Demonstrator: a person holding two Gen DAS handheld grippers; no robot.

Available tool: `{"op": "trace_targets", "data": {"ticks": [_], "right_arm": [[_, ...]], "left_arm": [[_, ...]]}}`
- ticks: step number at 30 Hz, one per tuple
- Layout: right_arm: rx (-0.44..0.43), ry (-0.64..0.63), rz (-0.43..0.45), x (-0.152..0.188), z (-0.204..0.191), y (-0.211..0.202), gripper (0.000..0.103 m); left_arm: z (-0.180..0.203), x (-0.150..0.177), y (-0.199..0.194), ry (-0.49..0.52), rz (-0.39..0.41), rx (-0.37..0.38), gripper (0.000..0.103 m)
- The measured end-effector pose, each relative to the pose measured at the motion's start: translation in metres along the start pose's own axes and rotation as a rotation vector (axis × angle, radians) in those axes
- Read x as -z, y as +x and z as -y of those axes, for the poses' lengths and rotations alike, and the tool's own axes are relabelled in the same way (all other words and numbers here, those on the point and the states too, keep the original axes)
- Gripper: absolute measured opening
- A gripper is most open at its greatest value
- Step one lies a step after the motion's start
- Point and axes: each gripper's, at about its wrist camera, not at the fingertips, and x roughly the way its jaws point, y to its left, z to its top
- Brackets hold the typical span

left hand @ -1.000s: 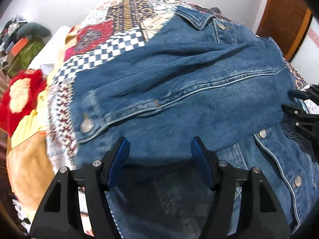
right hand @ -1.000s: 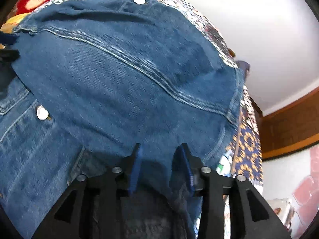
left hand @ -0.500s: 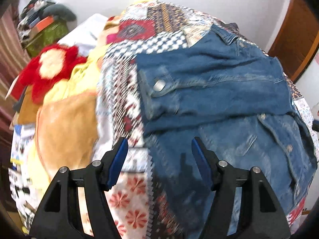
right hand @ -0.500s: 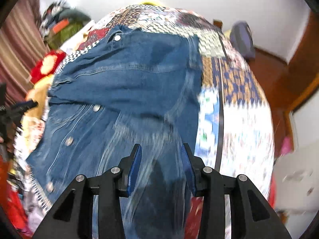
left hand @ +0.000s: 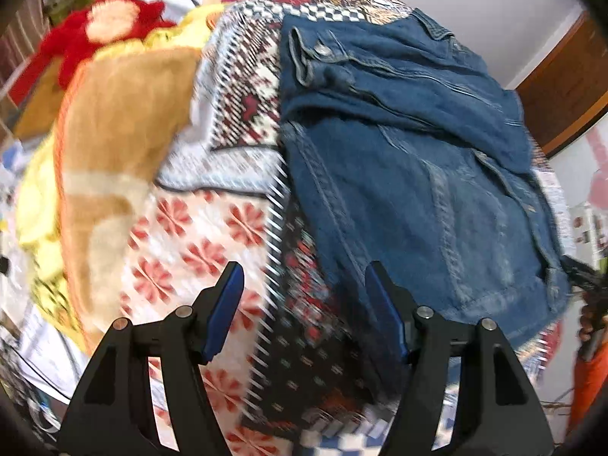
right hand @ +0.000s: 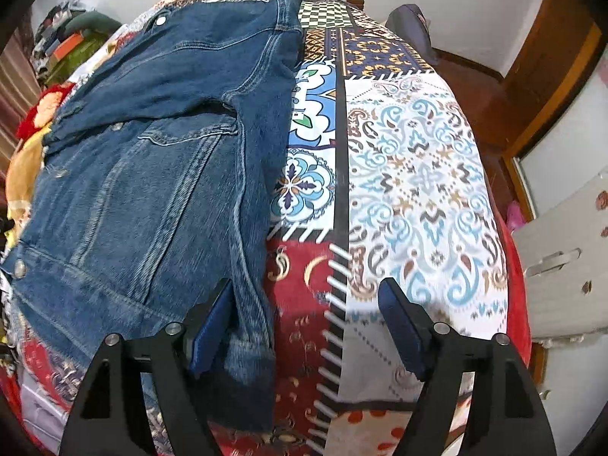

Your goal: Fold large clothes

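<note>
A blue denim jacket point(left hand: 410, 174) lies on a patchwork bedspread point(left hand: 212, 243), with both sleeves folded across its chest. My left gripper point(left hand: 304, 304) is open and empty, above the bedspread at the jacket's lower left corner. In the right wrist view the jacket point(right hand: 152, 174) fills the left half. My right gripper point(right hand: 306, 323) is open and empty, over the jacket's lower right hem and the bedspread point(right hand: 418, 174).
A tan and yellow blanket point(left hand: 106, 144) and a red fluffy toy point(left hand: 102, 30) lie left of the jacket. A wooden door frame point(right hand: 551, 60) and a white cabinet point(right hand: 566, 266) stand right of the bed. A dark bag point(right hand: 410, 26) sits at the far end.
Both grippers have let go of the folded sleeves and pulled back toward the jacket's hem. The right gripper has opened wide. The jacket lies still.
</note>
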Motion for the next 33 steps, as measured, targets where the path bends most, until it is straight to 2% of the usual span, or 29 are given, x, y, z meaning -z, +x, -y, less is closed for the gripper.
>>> {"op": "trace_targets", "data": {"ticks": [3,8,13,16,17,20,21,22,24,29,33], "right_arm": [[-0.080,0.064,0.006,0.004,0.007,-0.013,0.075],[-0.218,0.106,-0.003,0.014,-0.001,-0.019,0.075],[-0.203,0.091,-0.001,0.018,-0.011,-0.011,0.075],[-0.248,0.129,0.003,0.011,-0.010,-0.005,0.059],[-0.253,0.137,0.004,0.010,-0.012,-0.004,0.050],[-0.219,0.119,0.024,0.005,-0.018,0.001,0.039],[-0.215,0.111,0.028,0.004,-0.020,0.001,0.033],[-0.218,0.105,0.031,0.003,-0.020,0.001,0.030],[-0.238,0.105,0.026,-0.001,-0.020,0.000,0.024],[-0.287,0.076,0.042,-0.015,-0.023,-0.007,0.021],[-0.328,0.062,0.094,-0.034,-0.027,-0.022,0.017]], "left_arm": [[0.007,0.008,0.001,-0.015,-0.026,0.068,0.066],[0.024,0.021,0.018,0.000,-0.087,0.105,0.066],[0.031,0.025,0.035,-0.069,-0.158,0.186,0.066],[0.033,0.028,0.038,-0.088,-0.148,0.223,0.066],[0.035,0.030,0.038,-0.082,-0.129,0.215,0.066],[0.041,0.032,0.033,-0.044,-0.069,0.191,0.048],[0.044,0.032,0.028,-0.024,-0.040,0.168,0.034],[0.047,0.033,0.024,-0.007,-0.016,0.122,0.026],[0.053,0.032,0.018,0.015,0.017,0.094,0.022],[0.078,0.020,-0.009,0.109,0.135,0.005,0.015],[0.090,-0.006,-0.033,0.120,0.213,0.032,0.015]]}}
